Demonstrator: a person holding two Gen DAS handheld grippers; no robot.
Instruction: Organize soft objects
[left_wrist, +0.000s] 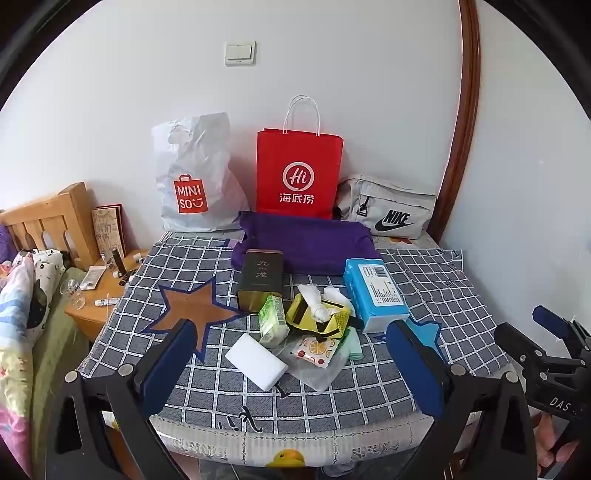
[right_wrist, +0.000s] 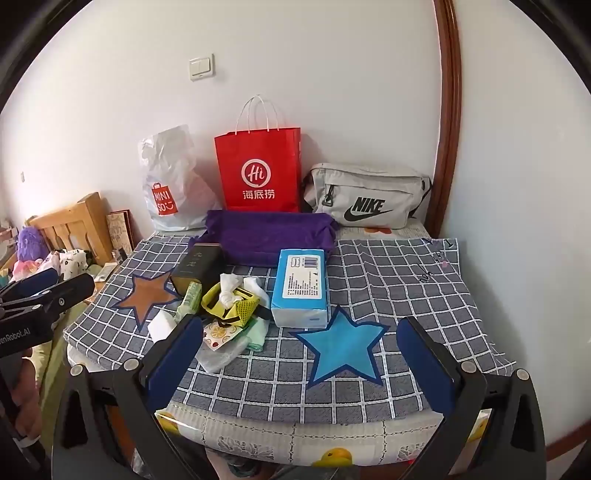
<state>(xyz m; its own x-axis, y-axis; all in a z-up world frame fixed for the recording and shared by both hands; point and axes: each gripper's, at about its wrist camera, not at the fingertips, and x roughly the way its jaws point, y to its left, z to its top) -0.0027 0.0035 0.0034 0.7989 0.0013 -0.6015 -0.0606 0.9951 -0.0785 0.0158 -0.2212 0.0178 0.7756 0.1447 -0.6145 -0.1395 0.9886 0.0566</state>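
A pile of soft things lies mid-table: a white sponge (left_wrist: 256, 365), a green tissue pack (left_wrist: 272, 320), a yellow pouch with white tissue (left_wrist: 319, 314), a fruit-print packet (left_wrist: 314, 349), a blue tissue pack (left_wrist: 373, 293) and a folded purple towel (left_wrist: 306, 243). My left gripper (left_wrist: 291, 365) is open and empty, hovering at the table's near edge in front of the pile. My right gripper (right_wrist: 299, 365) is open and empty over the blue star patch (right_wrist: 341, 347), right of the pile. The blue tissue pack (right_wrist: 301, 282) and towel (right_wrist: 269, 232) also show there.
A dark tin box (left_wrist: 260, 278) stands beside the pile. Against the wall stand a white Miniso bag (left_wrist: 192, 177), a red paper bag (left_wrist: 297, 173) and a grey Nike pouch (left_wrist: 388, 206). A wooden nightstand (left_wrist: 99, 295) and bed lie left of the checked tablecloth (right_wrist: 388, 280).
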